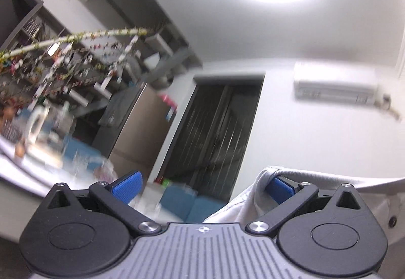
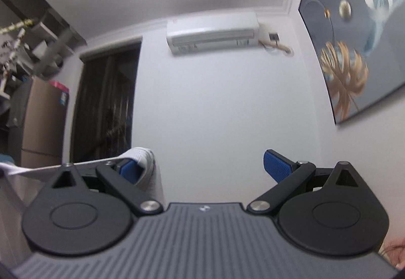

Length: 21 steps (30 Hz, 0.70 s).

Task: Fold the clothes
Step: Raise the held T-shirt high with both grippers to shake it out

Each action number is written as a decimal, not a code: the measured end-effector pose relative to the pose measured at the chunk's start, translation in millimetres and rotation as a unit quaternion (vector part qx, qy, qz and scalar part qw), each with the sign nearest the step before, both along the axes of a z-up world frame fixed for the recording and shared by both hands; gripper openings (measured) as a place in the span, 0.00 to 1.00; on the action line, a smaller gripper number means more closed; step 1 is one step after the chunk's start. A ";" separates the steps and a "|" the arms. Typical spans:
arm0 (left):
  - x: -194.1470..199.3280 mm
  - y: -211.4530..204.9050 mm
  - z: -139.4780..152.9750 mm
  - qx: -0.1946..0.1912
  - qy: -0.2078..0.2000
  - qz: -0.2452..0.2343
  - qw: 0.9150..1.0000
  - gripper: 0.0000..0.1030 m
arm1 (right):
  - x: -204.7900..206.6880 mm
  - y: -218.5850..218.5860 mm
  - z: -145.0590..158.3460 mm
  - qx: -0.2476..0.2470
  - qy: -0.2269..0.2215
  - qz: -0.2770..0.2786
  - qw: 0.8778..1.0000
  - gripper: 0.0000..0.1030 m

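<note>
Both cameras tilt up toward the wall and ceiling. The left hand-held gripper [image 1: 205,186] has its jaws spread wide, with nothing pinched between the blue pads [image 1: 127,186]. A white garment [image 1: 258,200] is hooked over its right finger alone, covering most of that pad and hanging down past the gripper body, with a taut band of cloth running off to the right edge.

The right hand-held gripper [image 2: 203,169] is spread wide as well. The same white garment [image 2: 145,160] drapes over its left finger, its ribbed hem curling around the blue pad, and a flat strip stretches away to the left. Its right pad [image 2: 277,167] is bare.

Beyond the fingers are a white wall, an air conditioner [image 2: 212,32], a dark doorway [image 2: 106,104] and a leaf painting [image 2: 354,46].
</note>
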<state>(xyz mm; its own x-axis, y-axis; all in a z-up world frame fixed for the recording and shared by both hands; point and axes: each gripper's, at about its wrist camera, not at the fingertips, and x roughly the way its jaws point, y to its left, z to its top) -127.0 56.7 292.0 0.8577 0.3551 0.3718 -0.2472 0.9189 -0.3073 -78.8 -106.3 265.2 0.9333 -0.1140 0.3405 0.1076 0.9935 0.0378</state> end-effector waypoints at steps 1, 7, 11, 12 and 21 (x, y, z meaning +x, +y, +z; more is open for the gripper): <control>-16.7 -1.3 22.7 0.006 -0.011 -0.002 1.000 1.00 | -14.6 -0.3 16.1 -0.002 -0.009 0.002 1.000 0.98; -93.8 -12.6 127.5 0.038 -0.032 -0.024 0.998 1.00 | -87.7 -14.0 97.1 0.004 -0.044 0.010 0.999 0.98; -121.3 -17.1 161.3 0.031 0.004 -0.071 0.997 1.00 | -109.8 -29.0 119.1 0.006 -0.034 0.008 0.999 1.00; -120.4 -20.0 159.0 0.026 0.016 -0.083 0.996 1.00 | -112.0 -33.0 119.4 0.006 -0.030 0.005 1.000 1.00; 22.8 -37.9 9.0 0.008 0.131 -0.126 0.983 1.00 | -20.9 -74.2 31.3 0.004 0.090 -0.024 0.996 1.00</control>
